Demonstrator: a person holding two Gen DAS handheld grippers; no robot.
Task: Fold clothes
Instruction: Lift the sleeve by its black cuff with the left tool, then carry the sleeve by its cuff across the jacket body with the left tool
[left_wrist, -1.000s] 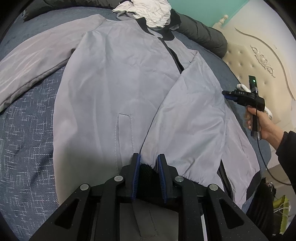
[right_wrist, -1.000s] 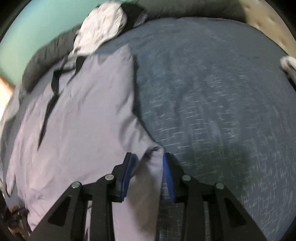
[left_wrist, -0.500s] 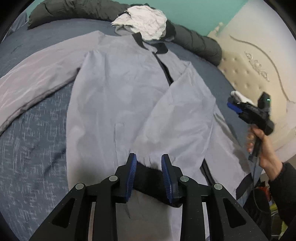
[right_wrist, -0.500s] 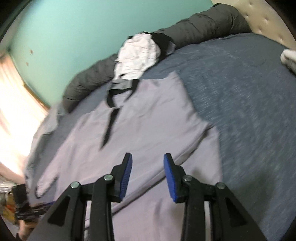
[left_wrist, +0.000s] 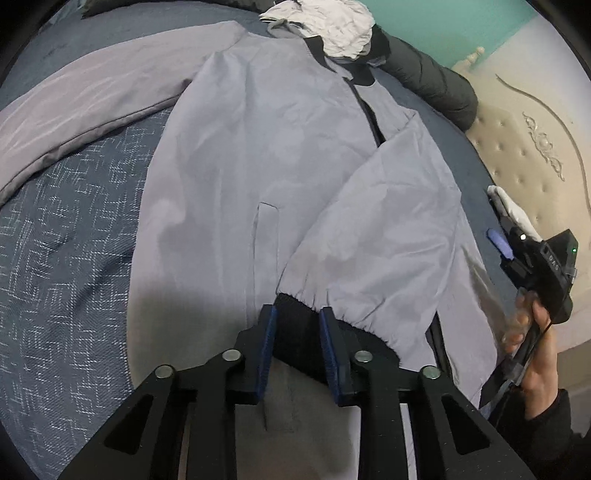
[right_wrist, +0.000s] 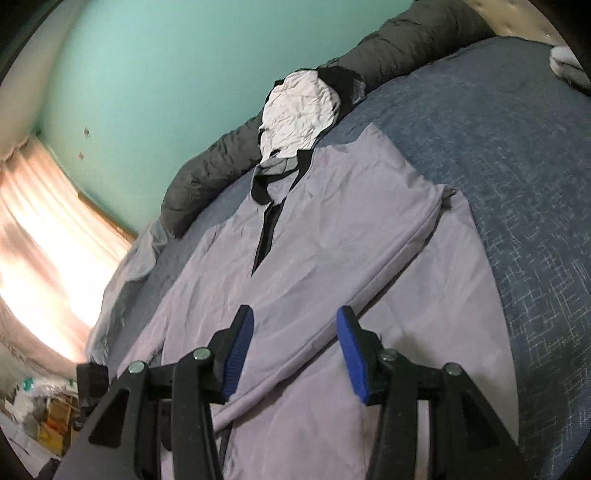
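1. Left wrist view: left gripper (left_wrist: 295, 325) with fingers spread, straddling the black ribbed cuff (left_wrist: 295, 332) of the sleeve folded across the grey jacket (left_wrist: 266, 155); not pinching it. Jacket spread flat on the bed (left_wrist: 66, 240), just ahead of the fingers, far sleeve (left_wrist: 92, 96) stretched out to the left. Thin, light, slippery-looking shell; likely to slide and billow. Better hold probably at the elastic cuff or hem, thicker and less slick.
2. Right wrist view: right gripper (right_wrist: 297, 347) with fingers wide apart, empty, above the folded sleeve (right_wrist: 369, 266). Crumpled white garment (right_wrist: 299, 110) beyond the collar.
3. No containers seen in either view.
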